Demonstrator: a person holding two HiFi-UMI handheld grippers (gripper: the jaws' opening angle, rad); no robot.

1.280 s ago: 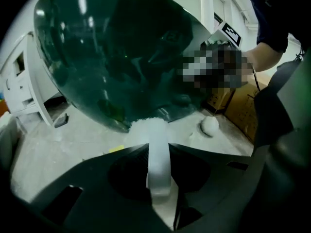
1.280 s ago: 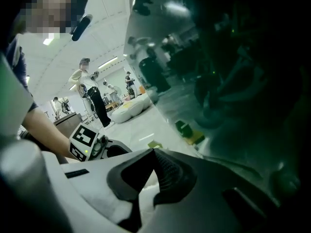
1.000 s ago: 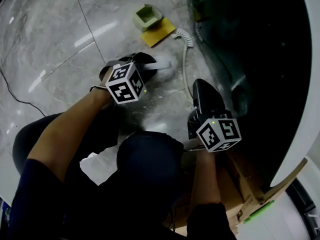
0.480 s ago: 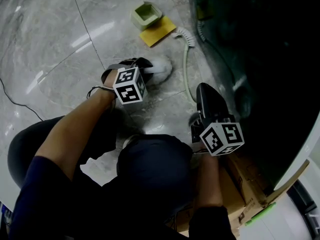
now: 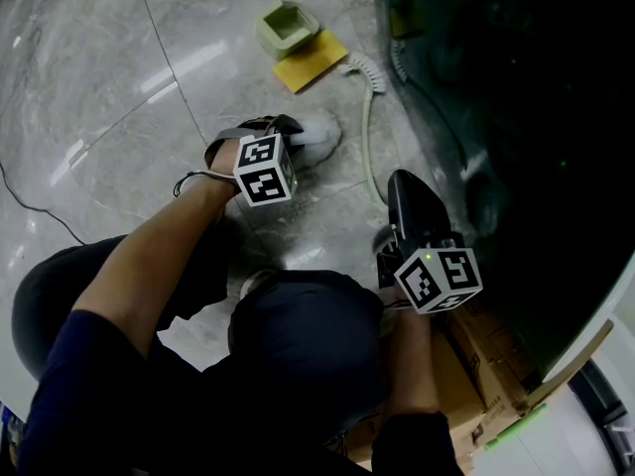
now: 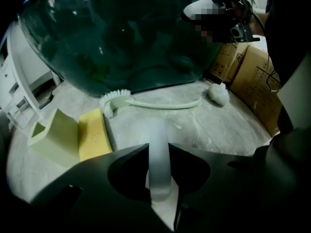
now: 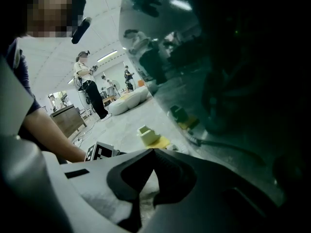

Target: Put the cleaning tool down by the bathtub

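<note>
Two claws, both mine. My left claw (image 5: 290, 139) is clenched on the pale handle of the cleaning tool (image 6: 158, 169), angled down at the marble floor (image 5: 119, 87) near the dark bathtub (image 6: 121, 38); I cannot tell whether it touches. My right claw (image 7: 151, 152) is closed on nothing. Ahead, a long-handled brush (image 6: 162, 105) and a yellow sponge (image 6: 94, 135) lie beside the tub.

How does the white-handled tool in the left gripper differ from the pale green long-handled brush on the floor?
The white-handled tool is clamped in the left gripper; the pale green brush lies loose on the floor beside the dark green bathtub. The white-handled tool's handle is thick and straight; the pale green brush's is slim and gently curved. Both are pale and have handles.
</note>
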